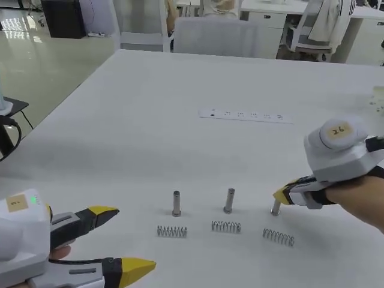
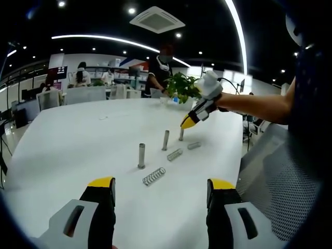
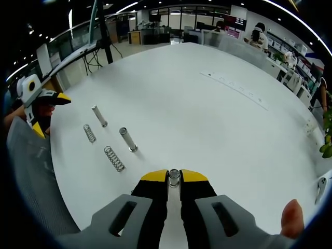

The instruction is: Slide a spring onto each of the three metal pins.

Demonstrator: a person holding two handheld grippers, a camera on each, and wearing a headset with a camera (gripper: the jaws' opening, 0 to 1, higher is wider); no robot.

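Three metal pins stand upright in a row on the white table: left pin [image 1: 176, 203], middle pin [image 1: 230, 200], right pin [image 1: 276, 207]. In front of each lies a spring: left spring [image 1: 172, 231], middle spring [image 1: 226, 226], right spring [image 1: 278, 237]. My right gripper [image 1: 281, 195] is shut on the right pin [image 3: 174, 177], whose top shows between the yellow tips. My left gripper [image 1: 123, 239] is open, low at the near left, holding nothing. In its own view the left gripper [image 2: 162, 184] faces the left pin [image 2: 141, 155] and left spring [image 2: 154, 176].
A white power strip [image 1: 246, 115] lies flat beyond the pins. The table's far edge meets chairs and desks at the back. A green plant [image 2: 182, 86] stands past the table's right end.
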